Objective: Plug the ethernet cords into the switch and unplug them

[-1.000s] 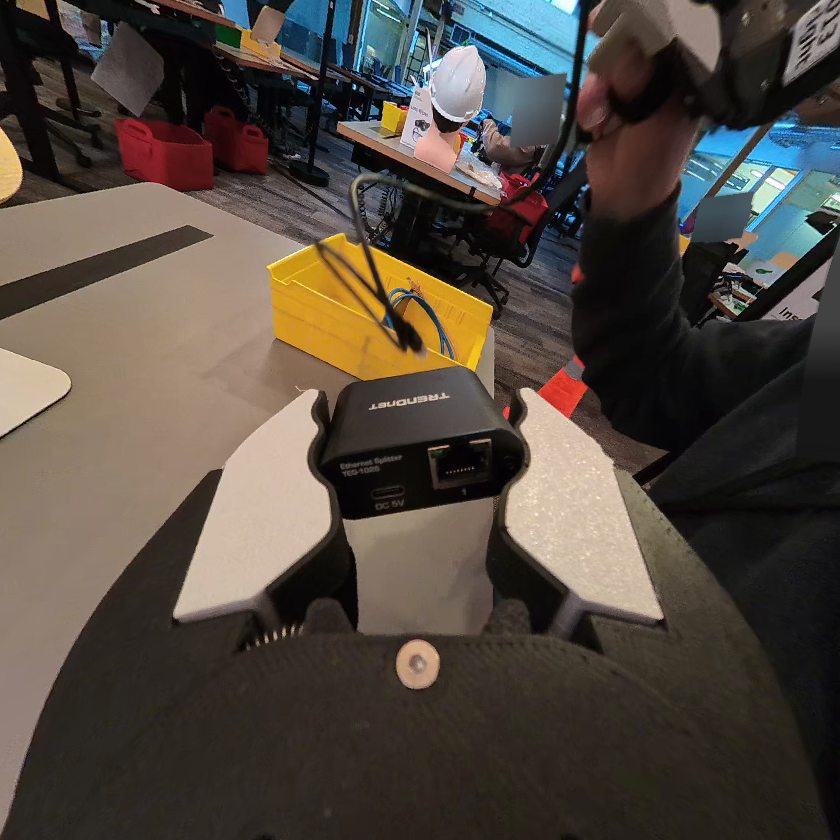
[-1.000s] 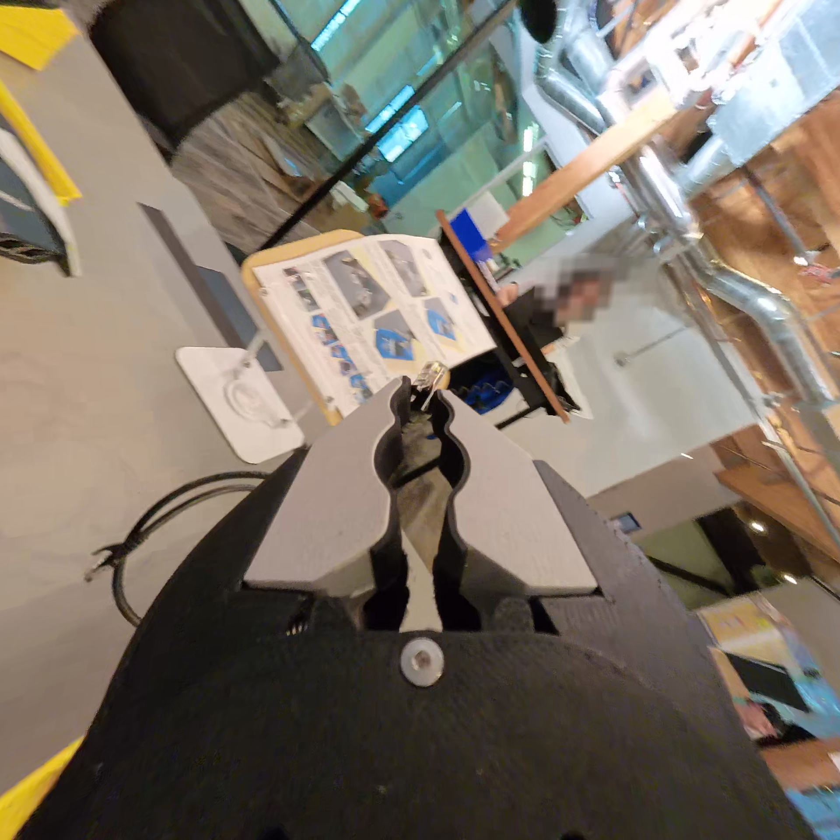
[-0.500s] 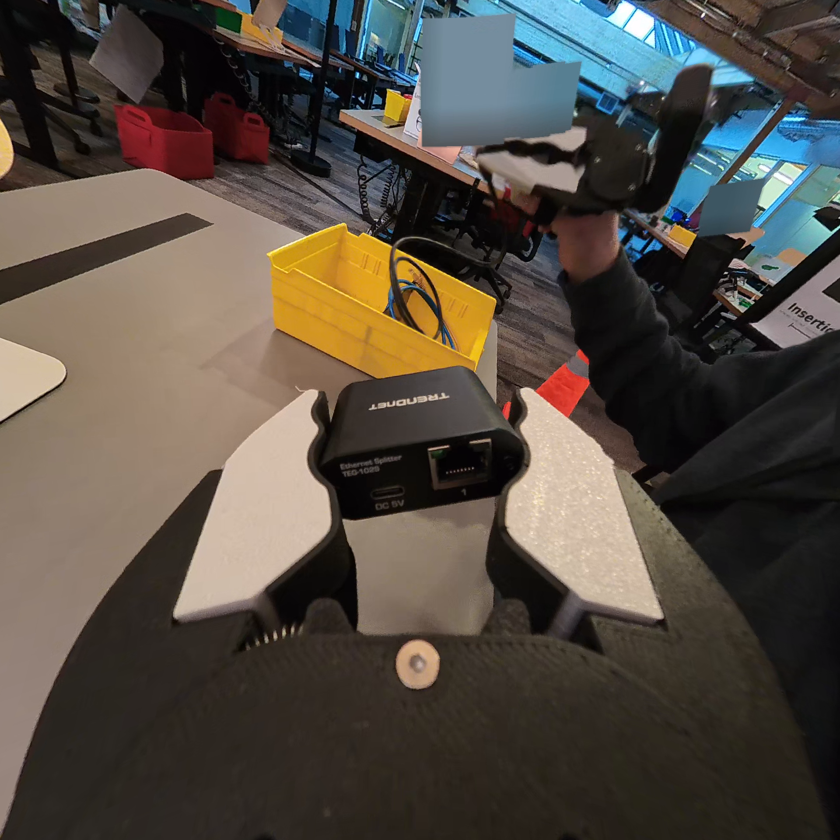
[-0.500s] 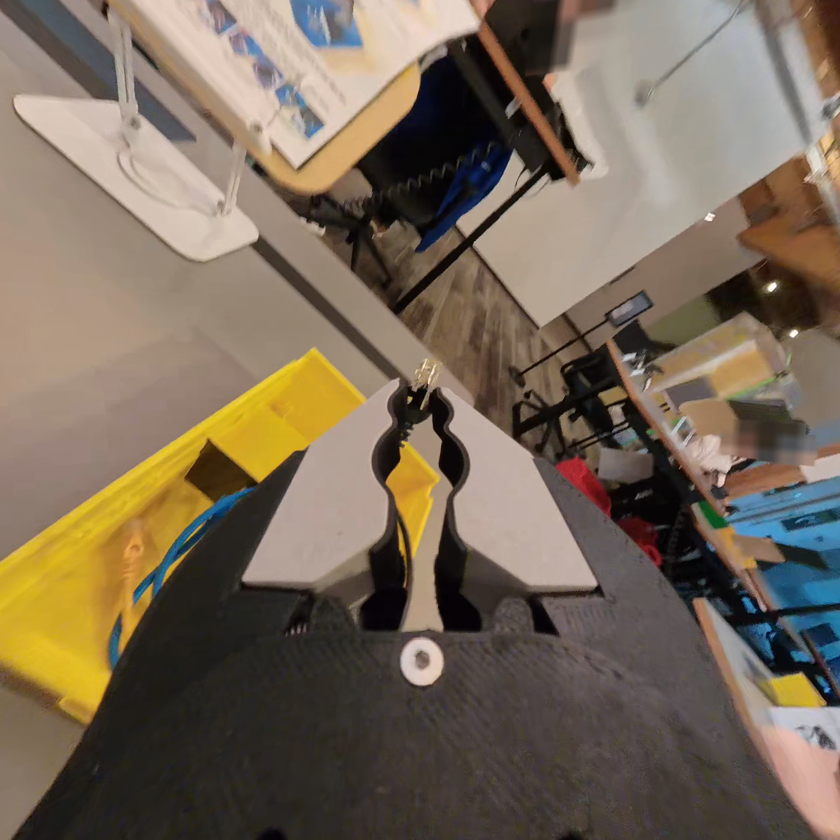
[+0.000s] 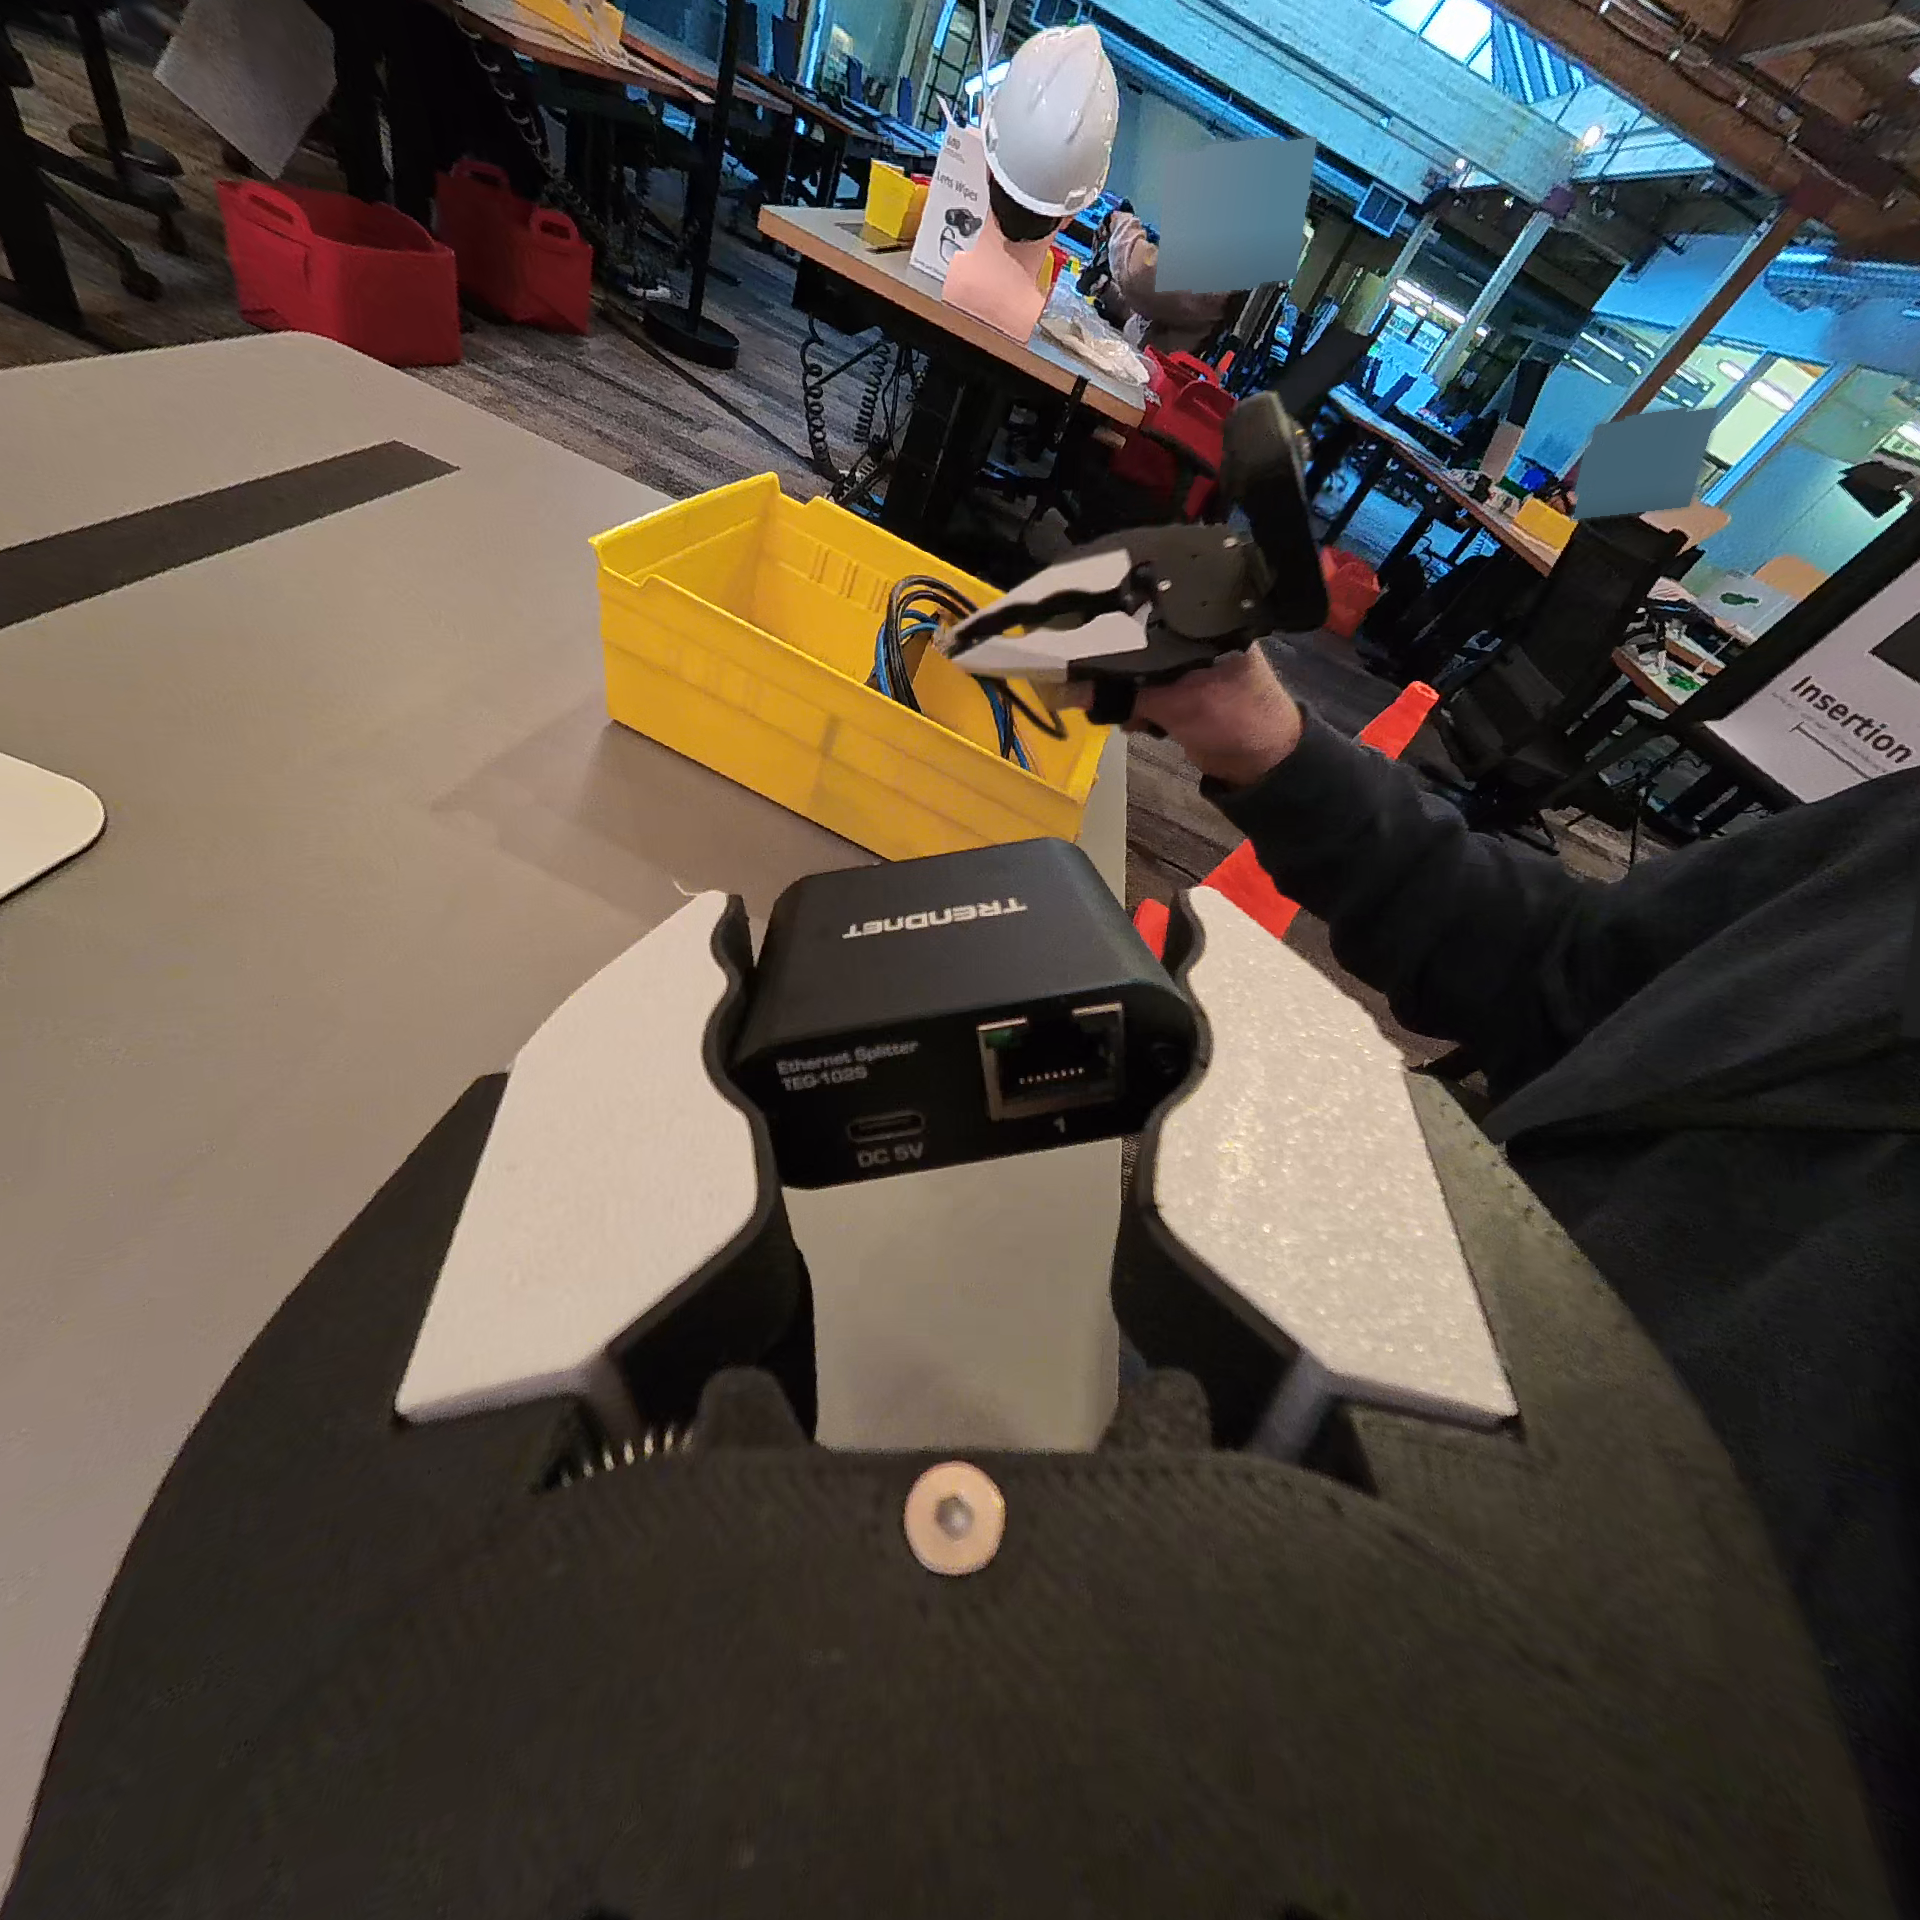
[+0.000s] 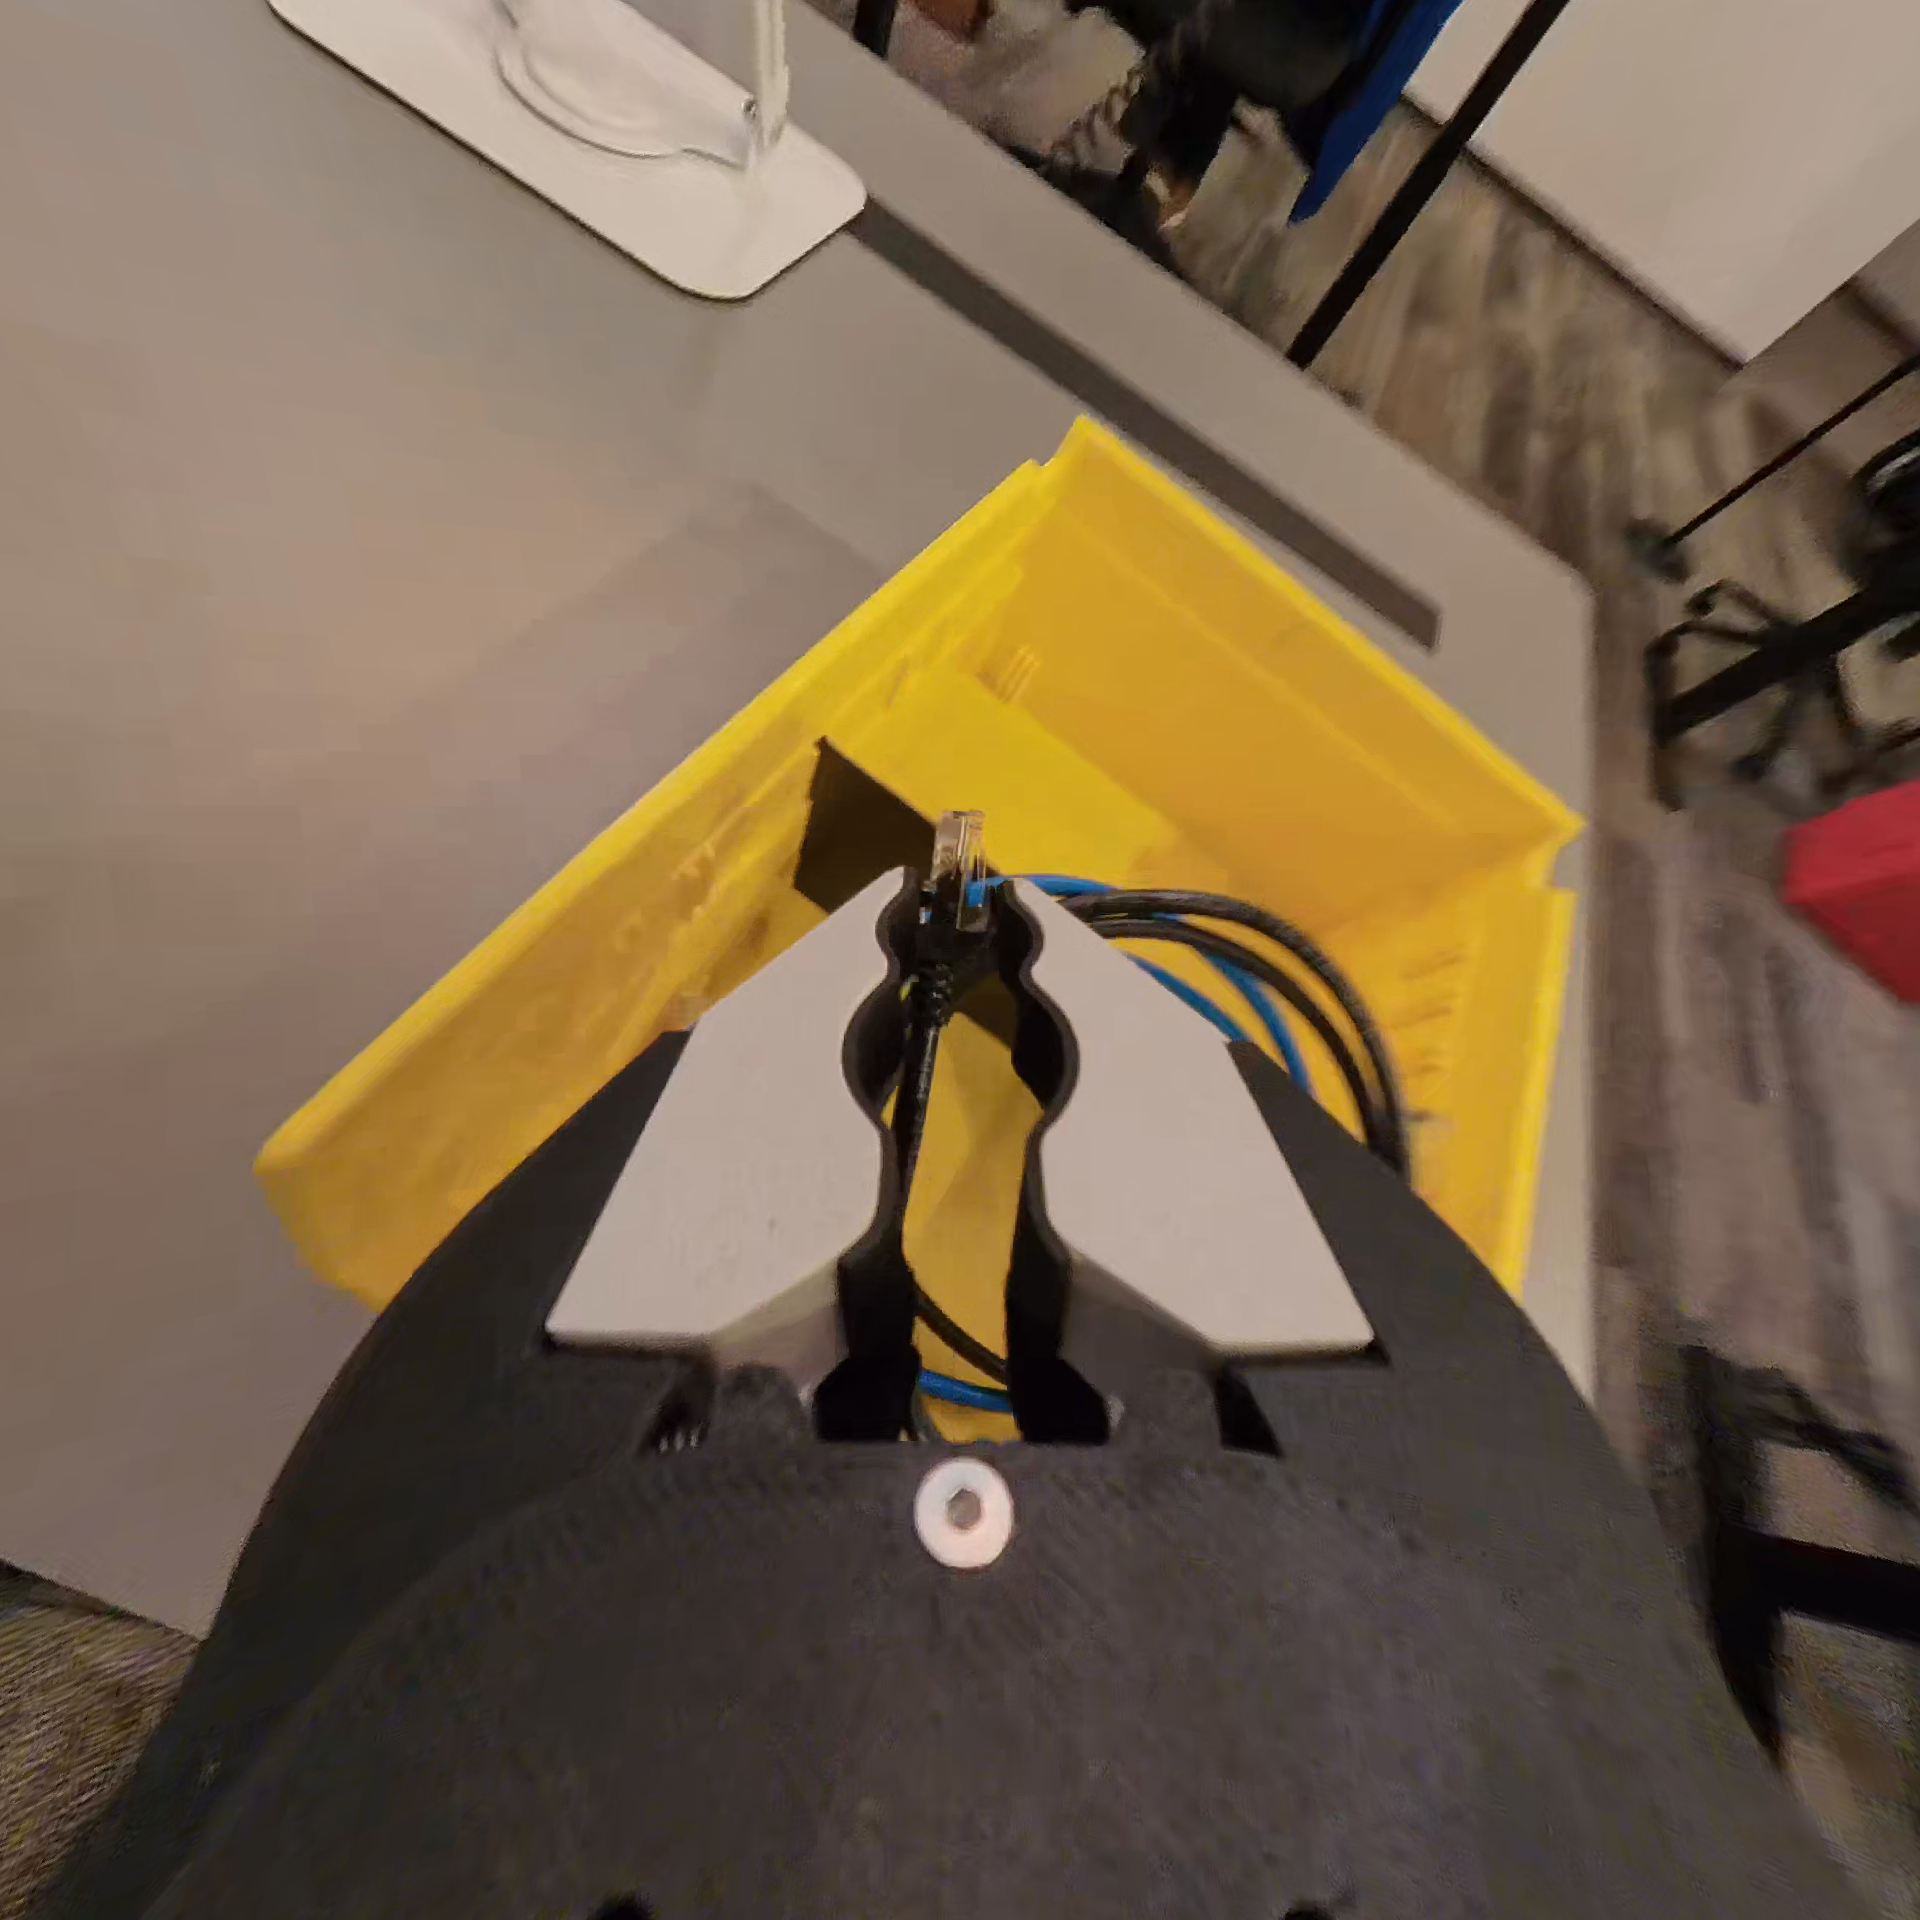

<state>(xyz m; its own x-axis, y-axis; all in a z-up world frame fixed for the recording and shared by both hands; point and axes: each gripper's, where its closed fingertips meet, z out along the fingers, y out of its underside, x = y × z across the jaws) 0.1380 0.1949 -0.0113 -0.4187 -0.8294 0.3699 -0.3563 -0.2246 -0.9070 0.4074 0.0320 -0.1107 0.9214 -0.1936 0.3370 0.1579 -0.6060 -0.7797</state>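
Note:
My left gripper (image 5: pixel 961 914) is shut on a small black switch (image 5: pixel 961 1008) and holds it above the grey table (image 5: pixel 260 831), its empty ethernet port (image 5: pixel 1049 1060) facing the camera. My right gripper (image 6: pixel 961 883) is shut on the black ethernet cord (image 6: pixel 925 1039) just behind its clear plug (image 6: pixel 958 840), over the yellow bin (image 6: pixel 1195 748). The black cord loops down into the bin beside a blue cord (image 6: pixel 1236 977). In the left wrist view the right gripper (image 5: pixel 951 649) hovers over the yellow bin (image 5: pixel 748 686), held by a hand.
A white stand base (image 6: pixel 582 135) sits on the table beyond the bin. The table edge (image 6: pixel 1584 935) runs just right of the bin, with floor below. An orange cone (image 5: pixel 1257 883), red bins (image 5: pixel 343 270) and other work tables stand farther off. One gripper's finger ends stand about 35 cm off the other's.
My right gripper has swung down from high up to just over the yellow bin, carrying the black cord, whose slack now lies in the bin. My left gripper and the switch have stayed still.

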